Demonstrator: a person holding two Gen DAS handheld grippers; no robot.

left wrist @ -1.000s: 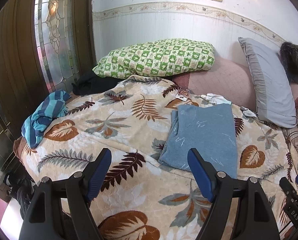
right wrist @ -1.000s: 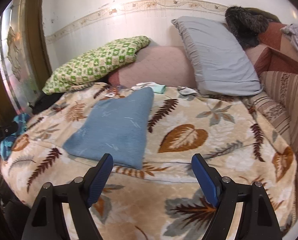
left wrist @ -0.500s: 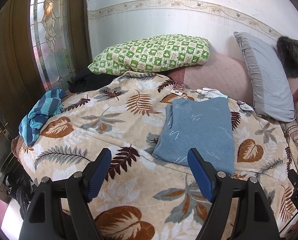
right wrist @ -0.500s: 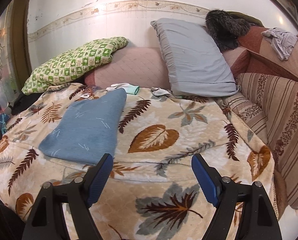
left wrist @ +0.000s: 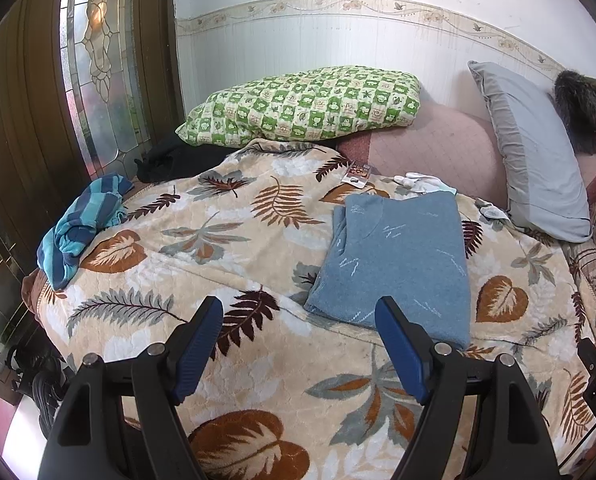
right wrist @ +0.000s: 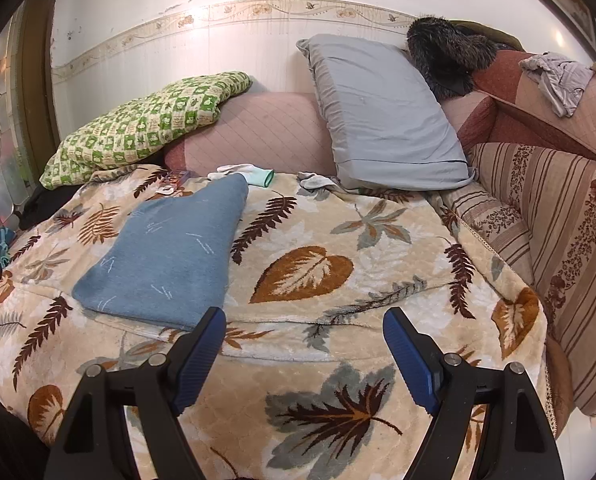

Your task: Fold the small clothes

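A folded blue garment (left wrist: 397,260) lies flat on the leaf-patterned blanket (left wrist: 226,248); it also shows in the right wrist view (right wrist: 170,256). My left gripper (left wrist: 299,316) is open and empty, held above the blanket's near part, just in front of the garment's near edge. My right gripper (right wrist: 303,326) is open and empty, above the blanket to the right of the garment's near corner. A crumpled blue striped garment (left wrist: 82,228) lies at the blanket's left edge. Small white socks (right wrist: 242,172) lie behind the blue garment.
A green checked pillow (left wrist: 301,112) and a grey pillow (right wrist: 381,116) lean at the back wall. A striped sofa cushion (right wrist: 557,232) is at the right, with a grey cloth (right wrist: 557,76) on top. A stained-glass door (left wrist: 98,68) stands at the left.
Both grippers have pulled back and away from the folded blue garment, which looks smaller and farther. The right view has swung to the right. Both stay open.
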